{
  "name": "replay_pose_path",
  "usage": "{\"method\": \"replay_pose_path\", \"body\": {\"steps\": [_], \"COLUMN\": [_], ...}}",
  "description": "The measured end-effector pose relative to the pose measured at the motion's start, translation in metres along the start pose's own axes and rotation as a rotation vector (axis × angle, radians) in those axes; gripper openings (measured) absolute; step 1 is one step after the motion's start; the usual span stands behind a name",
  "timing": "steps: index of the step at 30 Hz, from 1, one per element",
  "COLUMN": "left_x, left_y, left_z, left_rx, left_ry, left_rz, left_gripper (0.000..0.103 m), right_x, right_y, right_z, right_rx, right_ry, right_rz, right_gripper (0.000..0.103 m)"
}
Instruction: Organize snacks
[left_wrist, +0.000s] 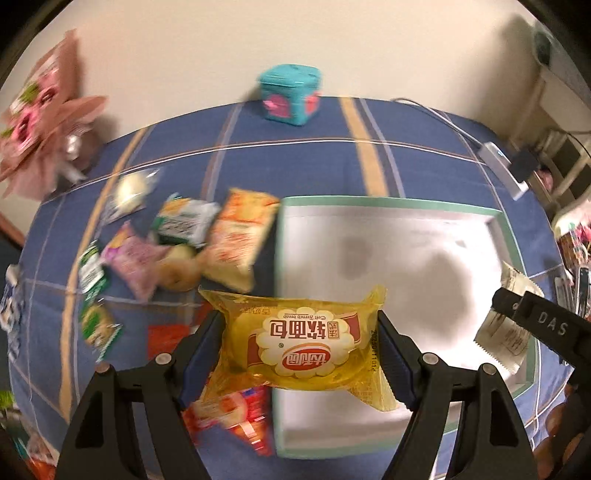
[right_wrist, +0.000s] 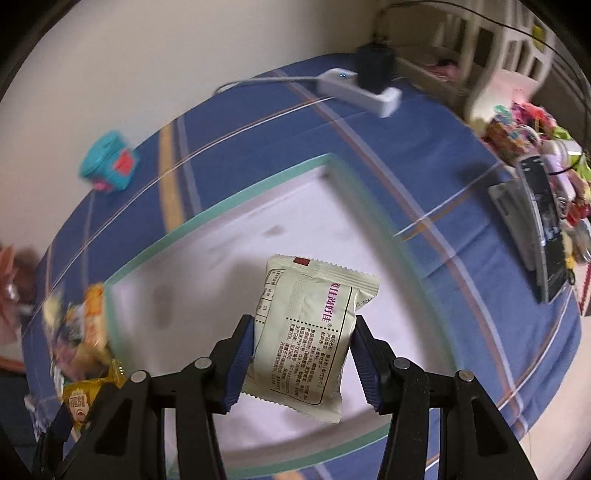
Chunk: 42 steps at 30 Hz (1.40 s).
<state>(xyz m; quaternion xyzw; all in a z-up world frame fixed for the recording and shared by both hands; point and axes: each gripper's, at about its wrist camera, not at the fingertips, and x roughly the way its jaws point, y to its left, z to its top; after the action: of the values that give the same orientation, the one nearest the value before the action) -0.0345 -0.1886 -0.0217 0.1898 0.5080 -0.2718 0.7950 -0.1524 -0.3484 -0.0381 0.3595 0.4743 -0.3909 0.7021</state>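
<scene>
Both grippers carry a snack packet over a table covered in a blue plaid cloth (left_wrist: 314, 155). On the left wrist view, the left gripper (left_wrist: 301, 349) has its two blue-padded fingers (left_wrist: 201, 354) pressed against the short ends of a yellow bread packet (left_wrist: 295, 339), which hangs between them just above the near left edge of a white tray with a green rim (left_wrist: 388, 201). On the right wrist view, the right gripper (right_wrist: 303, 363) is closed more narrowly on a pale cream packet (right_wrist: 314, 332) printed with dark text, gripped at its sides and held over the middle of the same tray (right_wrist: 229, 201); the tray floor below it is bare. This cream packet also shows at the right edge of the left view (left_wrist: 506, 325), with the right gripper's black frame in front of it. Left of the tray, a loose pile of snack packets (left_wrist: 177, 240) lies on the cloth: orange, green and white, pink, and red ones, several overlapping and blurred. A teal cube-shaped box (left_wrist: 290, 96) stands at the far edge of the table near the wall. A white power strip (right_wrist: 358, 92) with a black plug in it lies near the far right corner, its cable trailing across the cloth. A wrapped pink bouquet (left_wrist: 40, 122) sits at the far left.
</scene>
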Motion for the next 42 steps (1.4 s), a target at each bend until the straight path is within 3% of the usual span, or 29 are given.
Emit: {"method": "replay_pose_path", "body": {"steps": [4, 7, 11, 15, 20, 25, 32, 35, 37, 42], "left_x": [0.004, 0.002, -0.001, -0.008, -0.013, -0.018, -0.040, -0.051, -0.055, -0.056], "left_y": [-0.019, -0.024, -0.014, 0.015, 0.073, 0.117, 0.157, 0.168, 0.177, 0.203], "left_z": [0.007, 0.007, 0.010, 0.008, 0.000, -0.011, -0.022, -0.024, -0.026, -0.035], "left_rx": [0.034, 0.060, 0.055, -0.011, -0.138, -0.181, -0.252, -0.268, -0.286, -0.344], "left_ry": [-0.014, -0.023, -0.026, -0.018, 0.004, 0.022, -0.007, -0.035, -0.043, -0.032], "left_rz": [-0.031, -0.031, 0.002, 0.058, 0.145, 0.232, 0.245, 0.239, 0.236, 0.242], "left_gripper": [0.081, 0.085, 0.085, 0.097, 0.097, 0.097, 0.098, 0.099, 0.102, 0.102], "right_x": [0.002, 0.000, 0.000, -0.003, -0.010, -0.025, -0.050, -0.058, -0.061, -0.053], "right_y": [-0.018, -0.026, -0.019, -0.004, 0.019, 0.053, 0.108, 0.133, 0.151, 0.178], "right_z": [0.008, 0.011, 0.010, 0.002, -0.016, -0.040, -0.071, -0.084, -0.093, -0.111], "right_rx": [0.037, 0.050, 0.023, -0.028, -0.094, -0.182, -0.314, -0.364, -0.410, -0.471], "right_ry": [-0.009, -0.019, -0.012, 0.009, 0.033, 0.033, 0.006, -0.004, -0.009, 0.009], "right_rz": [-0.006, -0.025, -0.027, -0.039, -0.043, -0.013, 0.063, 0.100, 0.117, 0.110], "right_gripper": [0.056, 0.071, 0.074, 0.081, 0.082, 0.082, 0.082, 0.090, 0.102, 0.103]}}
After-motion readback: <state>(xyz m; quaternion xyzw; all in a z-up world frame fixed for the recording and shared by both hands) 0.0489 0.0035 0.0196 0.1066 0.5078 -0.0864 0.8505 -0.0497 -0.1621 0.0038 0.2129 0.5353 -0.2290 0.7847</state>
